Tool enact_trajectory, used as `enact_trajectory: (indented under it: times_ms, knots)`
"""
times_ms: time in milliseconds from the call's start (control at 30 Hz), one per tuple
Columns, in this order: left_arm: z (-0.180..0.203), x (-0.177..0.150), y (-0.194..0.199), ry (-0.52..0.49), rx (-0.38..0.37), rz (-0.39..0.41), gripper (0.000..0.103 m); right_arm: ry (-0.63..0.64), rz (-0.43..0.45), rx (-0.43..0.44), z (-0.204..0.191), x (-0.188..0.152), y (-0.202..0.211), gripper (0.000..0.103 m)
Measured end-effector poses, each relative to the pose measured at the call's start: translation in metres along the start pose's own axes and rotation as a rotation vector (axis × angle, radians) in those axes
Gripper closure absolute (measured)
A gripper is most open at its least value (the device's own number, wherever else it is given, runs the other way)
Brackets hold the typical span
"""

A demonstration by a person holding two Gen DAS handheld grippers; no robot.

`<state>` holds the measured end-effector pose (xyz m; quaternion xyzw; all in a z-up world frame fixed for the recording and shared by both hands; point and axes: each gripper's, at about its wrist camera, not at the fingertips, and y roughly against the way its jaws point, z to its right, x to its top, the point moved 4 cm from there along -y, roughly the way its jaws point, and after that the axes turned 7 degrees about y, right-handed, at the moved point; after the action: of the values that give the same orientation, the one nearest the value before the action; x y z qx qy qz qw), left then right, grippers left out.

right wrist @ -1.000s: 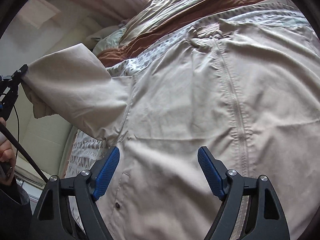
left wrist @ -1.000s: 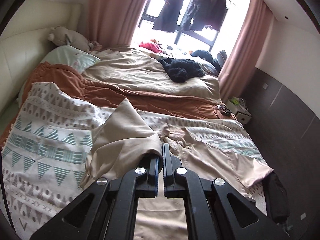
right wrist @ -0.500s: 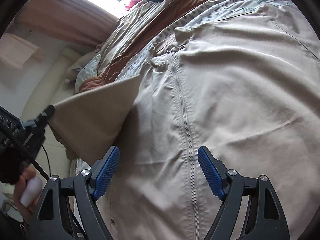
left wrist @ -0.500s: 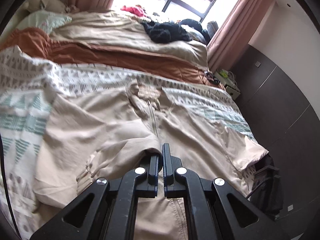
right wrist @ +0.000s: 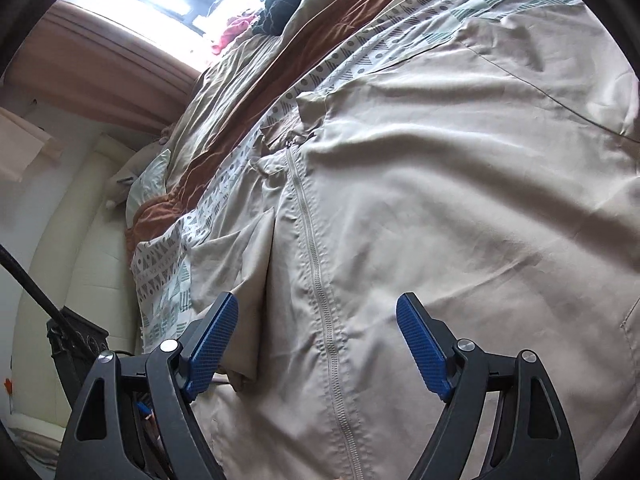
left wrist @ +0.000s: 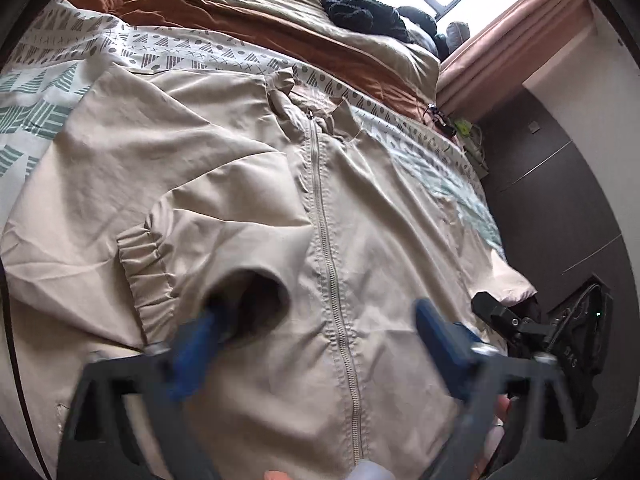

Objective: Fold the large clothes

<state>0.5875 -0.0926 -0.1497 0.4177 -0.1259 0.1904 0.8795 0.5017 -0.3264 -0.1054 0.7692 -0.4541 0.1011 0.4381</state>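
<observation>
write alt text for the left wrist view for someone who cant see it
A beige zip-up jacket lies front up on a patterned bedspread, its left sleeve folded across the chest with the cuff opening beside the zipper. The blurred left claw hangs open above it.

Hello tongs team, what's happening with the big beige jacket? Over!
Left tongs open, blurred. Right tongs open, holding nothing. Beige jacket flat on the bed, zipped, one sleeve folded across its front. Nothing in the way.

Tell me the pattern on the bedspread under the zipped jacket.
White bedspread printed with grey and teal striped triangles, dots and crosses; clearest in the left wrist view.
</observation>
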Motion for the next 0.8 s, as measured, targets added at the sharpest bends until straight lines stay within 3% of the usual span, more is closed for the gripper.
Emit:
enact_trajectory:
  times_ms: [133,333,633,700,800]
  knots:
    - [-0.011,-0.007,0.029,0.07,0.002,0.061,0.0,0.009,0.021,0.004,-0.005,-0.001,0.008,0.022]
    - [-0.047,-0.014,0.081,0.166,0.105,0.204,0.0,0.091,0.019,0.032,-0.022,-0.011,0.013,0.022]
    - [-0.107,-0.021,0.132,0.304,0.181,0.372,0.0,0.245,-0.021,0.084,-0.068,-0.029,-0.007,0.022]
    - [-0.118,-0.021,0.137,0.307,0.187,0.392,0.002,0.297,-0.043,0.097,-0.08,-0.036,-0.017,0.022]
    - [-0.137,-0.018,0.141,0.34,0.176,0.406,0.013,0.379,-0.072,0.089,-0.097,-0.046,-0.033,0.022]
